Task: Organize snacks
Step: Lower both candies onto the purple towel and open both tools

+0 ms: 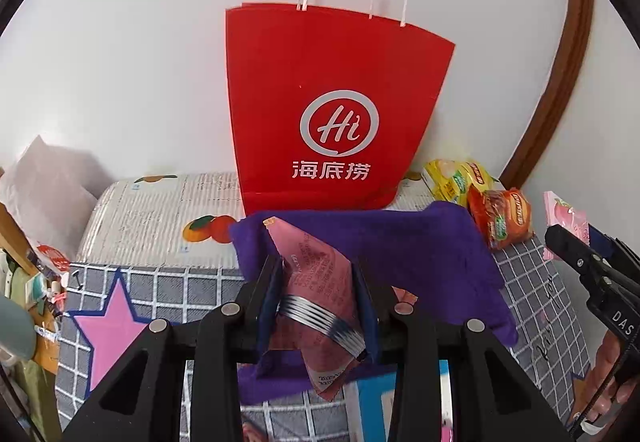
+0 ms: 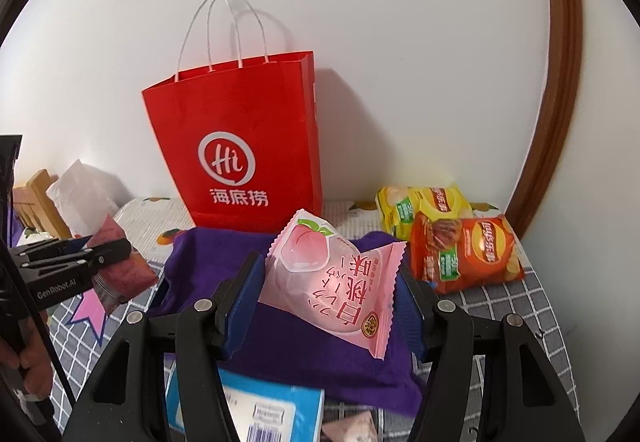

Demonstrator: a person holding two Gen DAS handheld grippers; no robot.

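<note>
My left gripper (image 1: pixel 318 276) is shut on a dark pink snack packet (image 1: pixel 320 306) with silver stripes, held above a purple cloth (image 1: pixel 424 250). My right gripper (image 2: pixel 330 268) is shut on a light pink peach packet (image 2: pixel 332 282), also over the purple cloth (image 2: pixel 312 358). A red paper bag (image 1: pixel 320 102) with white handles stands upright against the wall behind the cloth, its mouth open at the top. In the right wrist view the red bag (image 2: pixel 240 146) is at left-centre, and the left gripper (image 2: pixel 100 256) shows at the left edge with its packet (image 2: pixel 128 274).
An orange chip bag (image 2: pixel 468 250) and a yellow chip bag (image 2: pixel 424 208) lie right of the red bag by the wall. A blue box (image 2: pixel 248 406) lies near the front. The grid-patterned cover (image 1: pixel 172 290) has a pink star. A brown door frame (image 2: pixel 556 82) curves at right.
</note>
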